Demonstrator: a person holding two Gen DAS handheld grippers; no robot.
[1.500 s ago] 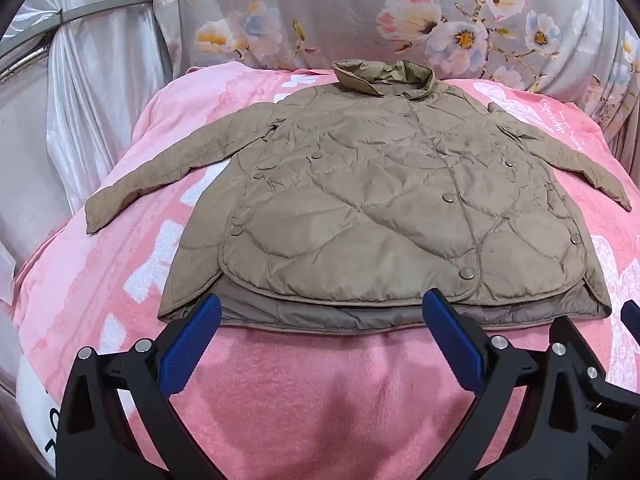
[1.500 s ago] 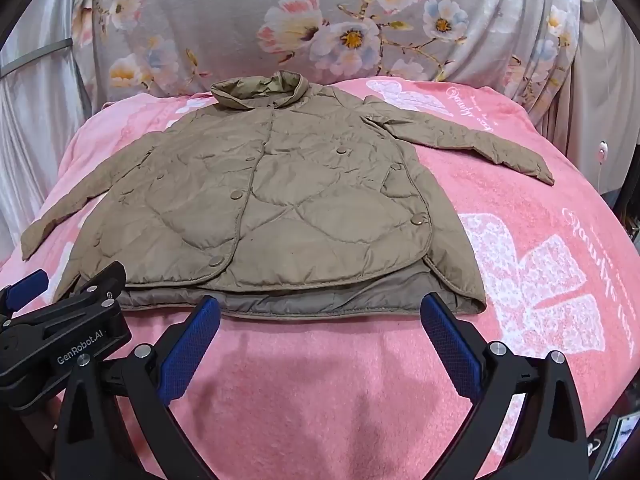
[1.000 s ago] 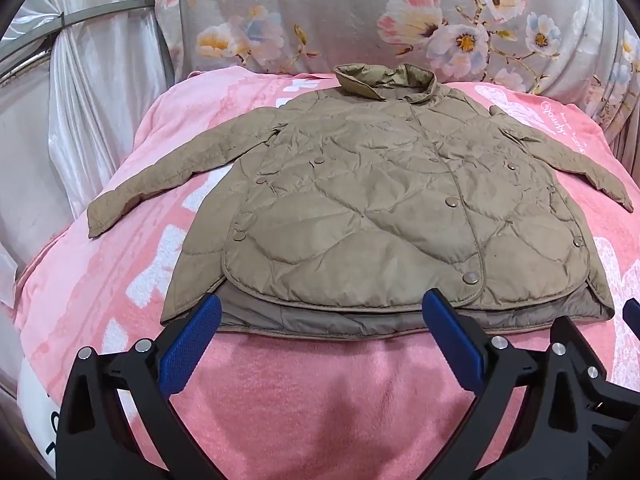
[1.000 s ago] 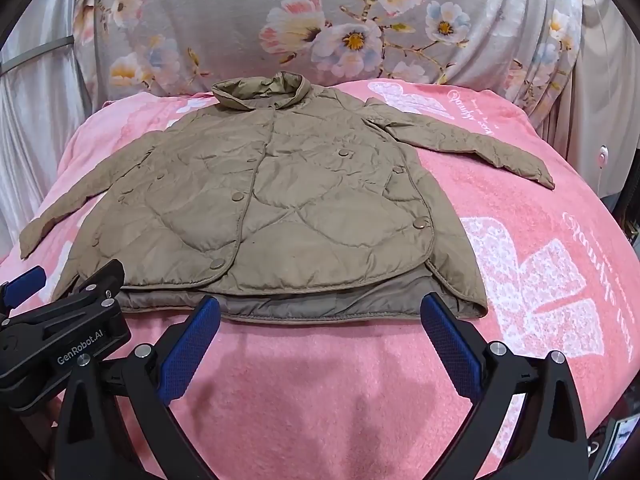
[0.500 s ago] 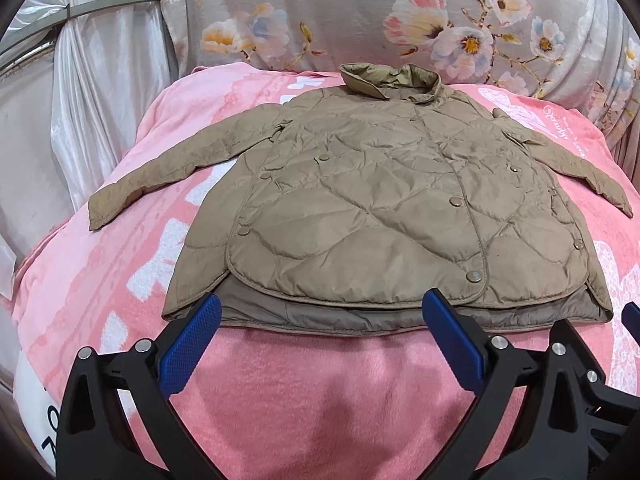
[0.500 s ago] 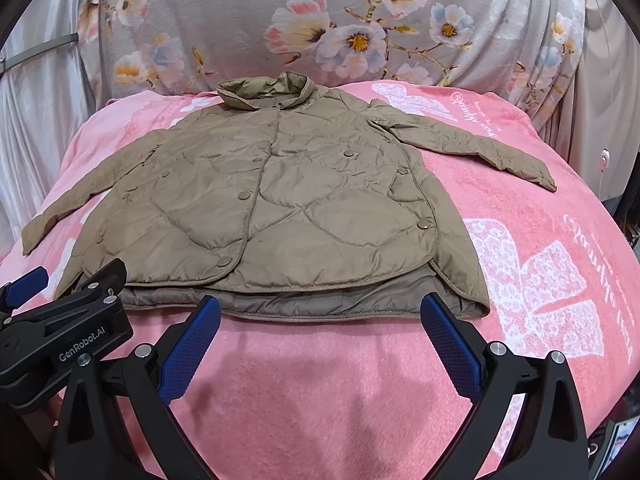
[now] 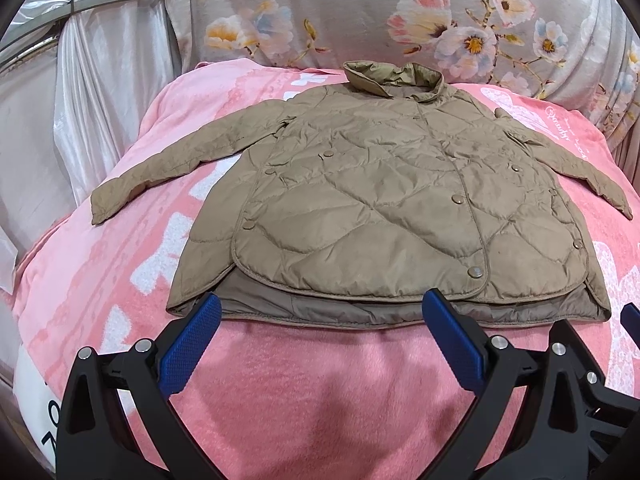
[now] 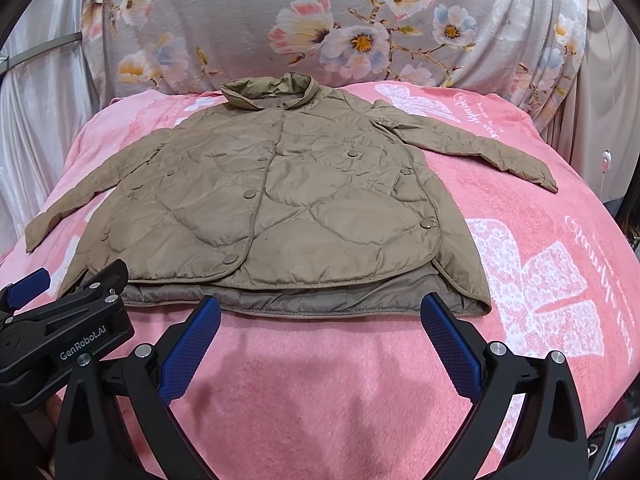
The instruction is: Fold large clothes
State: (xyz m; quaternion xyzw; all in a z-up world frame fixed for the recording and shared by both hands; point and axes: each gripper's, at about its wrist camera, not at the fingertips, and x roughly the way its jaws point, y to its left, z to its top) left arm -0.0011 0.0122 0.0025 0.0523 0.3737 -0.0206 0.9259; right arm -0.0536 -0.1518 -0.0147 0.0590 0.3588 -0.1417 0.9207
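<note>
A tan quilted jacket [image 7: 380, 208] lies flat and buttoned on a pink blanket [image 7: 320, 392], collar at the far end, both sleeves spread outward. It also shows in the right wrist view [image 8: 272, 216]. My left gripper [image 7: 320, 344] is open and empty, just short of the jacket's near hem. My right gripper [image 8: 318, 344] is open and empty, also just short of the hem. The left gripper's body [image 8: 60, 332] shows at the left of the right wrist view.
A grey floral cloth [image 7: 400, 20] hangs behind the bed. A silvery curtain [image 7: 80, 100] stands at the left. The left sleeve [image 7: 168, 164] points toward the left edge; the right sleeve [image 8: 480, 148] points toward the right edge of the blanket [image 8: 540, 280].
Both grippers have shifted slightly; the jacket sits a touch higher in both views. Both stay open. The jacket has not moved.
</note>
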